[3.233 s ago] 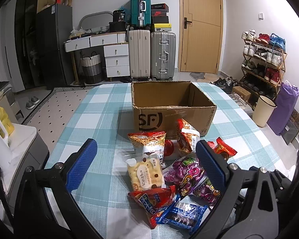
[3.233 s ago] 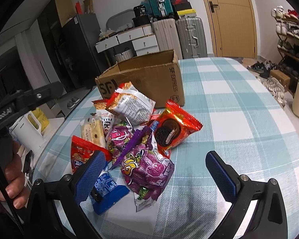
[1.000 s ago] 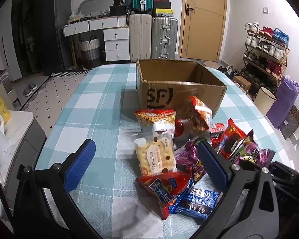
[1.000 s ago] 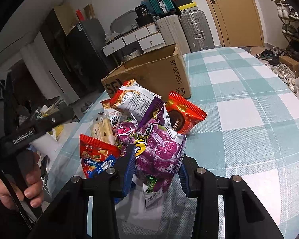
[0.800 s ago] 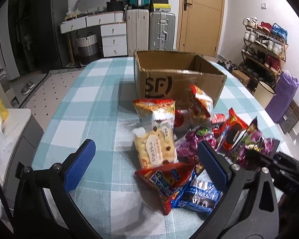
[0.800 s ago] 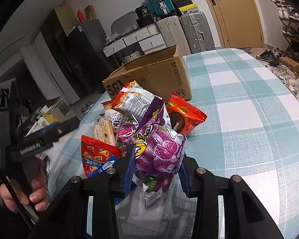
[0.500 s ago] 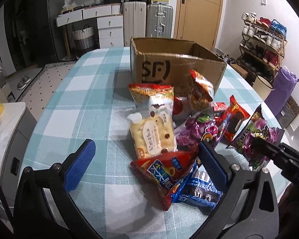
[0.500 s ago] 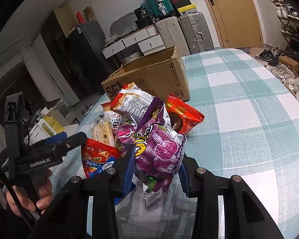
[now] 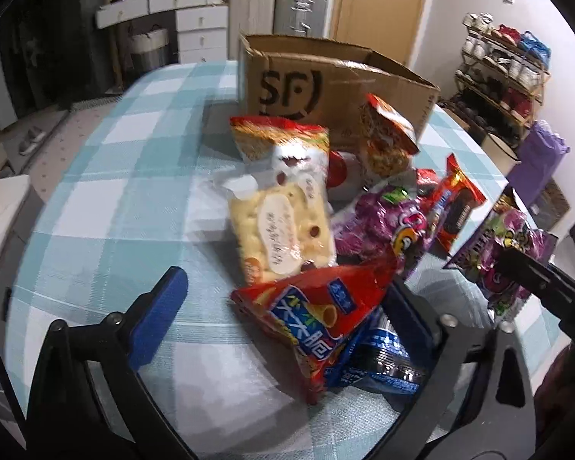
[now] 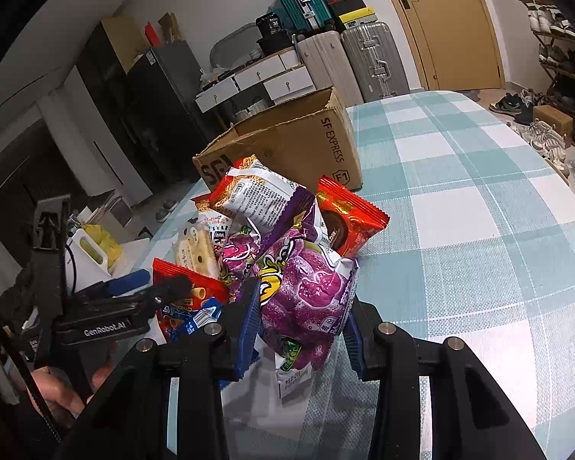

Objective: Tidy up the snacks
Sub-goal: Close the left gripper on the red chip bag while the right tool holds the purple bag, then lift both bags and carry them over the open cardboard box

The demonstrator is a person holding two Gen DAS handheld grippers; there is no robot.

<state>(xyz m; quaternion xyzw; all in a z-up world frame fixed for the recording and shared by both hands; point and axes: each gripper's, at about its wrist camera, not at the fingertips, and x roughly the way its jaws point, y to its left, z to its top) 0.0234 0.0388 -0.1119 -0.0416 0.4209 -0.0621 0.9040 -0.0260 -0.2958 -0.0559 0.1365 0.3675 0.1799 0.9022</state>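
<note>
A pile of snack bags lies on the checked table in front of an open cardboard box (image 9: 337,88), which also shows in the right wrist view (image 10: 287,142). My right gripper (image 10: 301,326) is shut on a purple candy bag (image 10: 306,287) and holds it above the table; the bag also shows at the right of the left wrist view (image 9: 513,245). My left gripper (image 9: 287,314) is open, its fingers on either side of a red snack bag (image 9: 318,310) that lies over a blue packet (image 9: 379,360). A pale biscuit bag (image 9: 280,230) lies just beyond.
More bags lie near the box: a second purple bag (image 9: 379,222), a red chocolate-pie bag (image 9: 456,203), noodle-snack bags (image 9: 280,138). Suitcases (image 10: 372,57) and drawers stand behind the table, a shoe rack (image 9: 506,61) at the right. A white kettle (image 10: 88,257) stands at the left.
My right gripper shut on the purple candy bag and lifted it. My left gripper moved forward and down, so the red bag now lies between its open fingers.
</note>
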